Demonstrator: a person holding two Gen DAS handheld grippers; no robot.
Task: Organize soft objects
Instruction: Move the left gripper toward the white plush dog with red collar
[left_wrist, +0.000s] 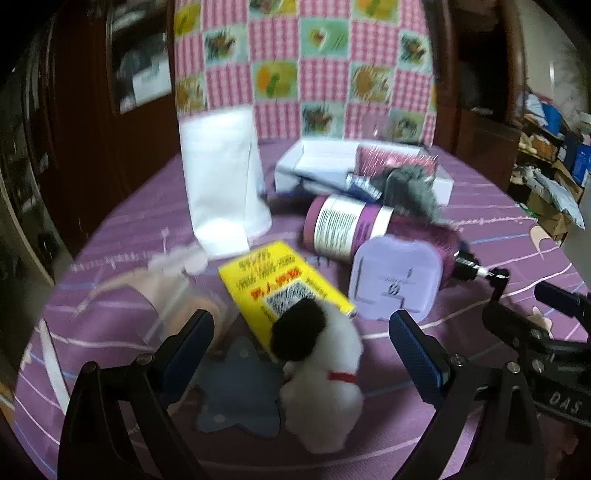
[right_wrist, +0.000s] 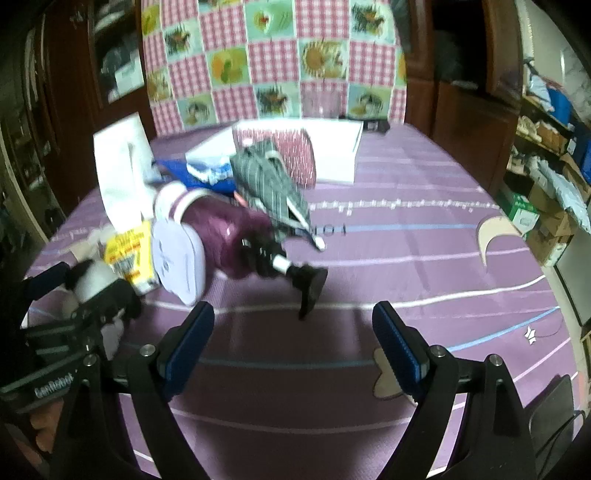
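Note:
A white plush dog (left_wrist: 325, 373) with a black ear and a red collar lies on the purple tablecloth (left_wrist: 461, 206), partly on a blue star-shaped pad (left_wrist: 236, 391). My left gripper (left_wrist: 303, 321) is open, with the dog between its fingers and a gap on either side. The dog (right_wrist: 92, 280) also shows at the far left of the right wrist view. A grey furry toy (left_wrist: 410, 188) rests further back against a white box (left_wrist: 325, 158). My right gripper (right_wrist: 293, 314) is open over bare cloth, holding nothing. A grey striped soft item (right_wrist: 269, 184) lies beyond it.
A purple pump bottle (left_wrist: 351, 225), a lilac square case (left_wrist: 395, 280) and a yellow packet (left_wrist: 280, 288) crowd the middle. A white paper bag (left_wrist: 221, 184) stands at the back left. A checked chair cover (left_wrist: 303, 66) rises behind. Cardboard boxes (right_wrist: 546, 206) are stacked off to the right.

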